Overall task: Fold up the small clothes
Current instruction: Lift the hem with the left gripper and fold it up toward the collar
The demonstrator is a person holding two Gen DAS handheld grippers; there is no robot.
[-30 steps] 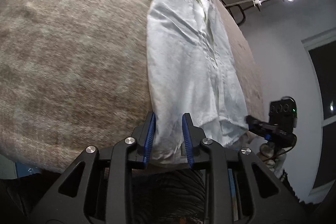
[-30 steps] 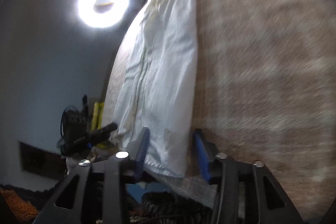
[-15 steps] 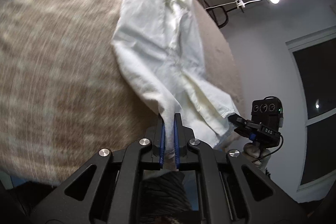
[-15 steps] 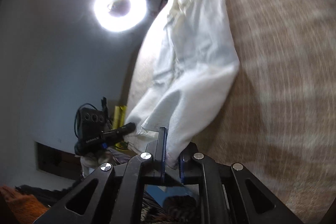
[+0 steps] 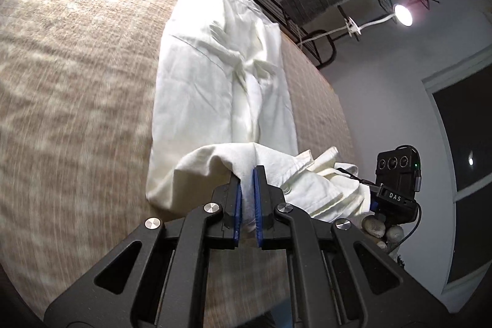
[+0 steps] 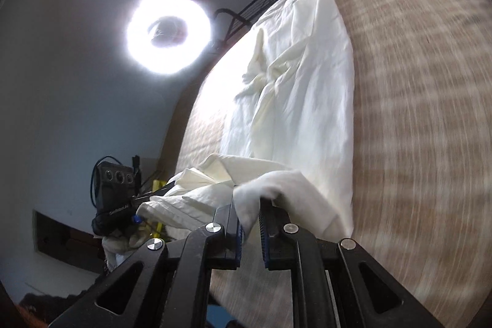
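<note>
Since the earlier frames both tongs have closed on the near hem of the white garment [image 5: 221,88] and lifted it, so that edge now curls up and over toward the far end instead of lying flat. The left tongs [image 5: 247,174] are clamped on a pinch of cloth between the blue pads [image 5: 236,202]; the right tongs [image 6: 249,205] grip the other near corner the same way, with a fold of fabric bulging over the tips.

The left wrist view alone shows a clip lamp [image 5: 402,15] and a dark window [image 5: 467,143] off to the right, and the right tongs' camera body beyond the bunched hem. The right wrist view alone shows a ring light [image 6: 169,33] — glaring enough to wash out the cloth's far left edge — and the left tongs' camera body at lower left.

The rest of the garment lies lengthwise on the tan woven surface [image 5: 77,82] (a bed or a covered desk, hard to say through the blur). A broad bare stretch runs along its outer side in each view, and a narrower strip separates it from the side edge that the left wrist view shows.

Both tongs point forward and downward along the garment, side by side, the raised hem slung between them.
</note>
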